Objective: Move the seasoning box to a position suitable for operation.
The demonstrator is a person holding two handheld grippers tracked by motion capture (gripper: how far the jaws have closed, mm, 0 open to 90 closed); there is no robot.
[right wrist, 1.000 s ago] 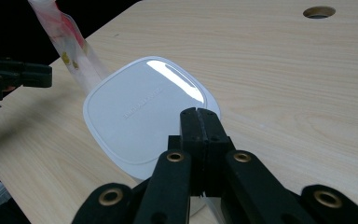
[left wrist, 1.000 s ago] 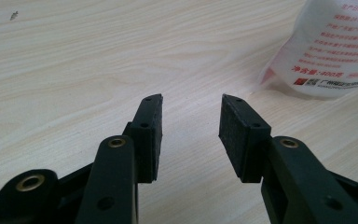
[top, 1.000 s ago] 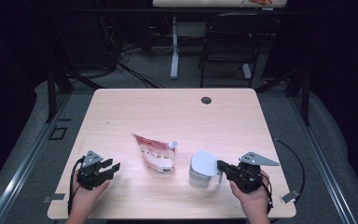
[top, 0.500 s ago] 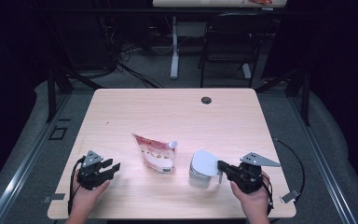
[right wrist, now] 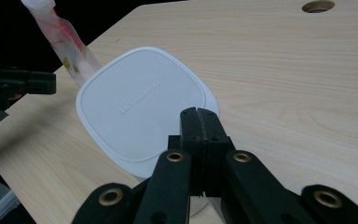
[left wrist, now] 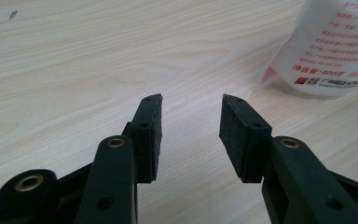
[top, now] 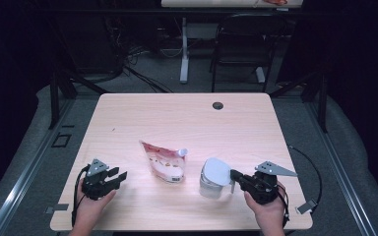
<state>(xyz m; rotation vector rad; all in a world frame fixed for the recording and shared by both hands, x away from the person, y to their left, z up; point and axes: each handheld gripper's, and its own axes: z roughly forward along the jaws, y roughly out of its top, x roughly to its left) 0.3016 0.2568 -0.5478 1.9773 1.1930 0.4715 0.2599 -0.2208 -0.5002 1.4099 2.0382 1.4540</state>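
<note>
A red-and-white spouted pouch lies flat near the middle of the wooden table. To its right stands a white container with a rounded square lid. My right gripper is shut, its tips at the lid's right edge; in the right gripper view the closed jaws overlap the rim of the lid, with nothing visible between them. My left gripper rests open at the front left, apart from the pouch. In the left gripper view its jaws stand over bare wood, with the pouch beyond to the right.
A round cable hole sits near the table's far edge. A dark chair and a desk leg stand behind the table. The front edge lies just below both hands. The pouch rises behind the lid in the right gripper view.
</note>
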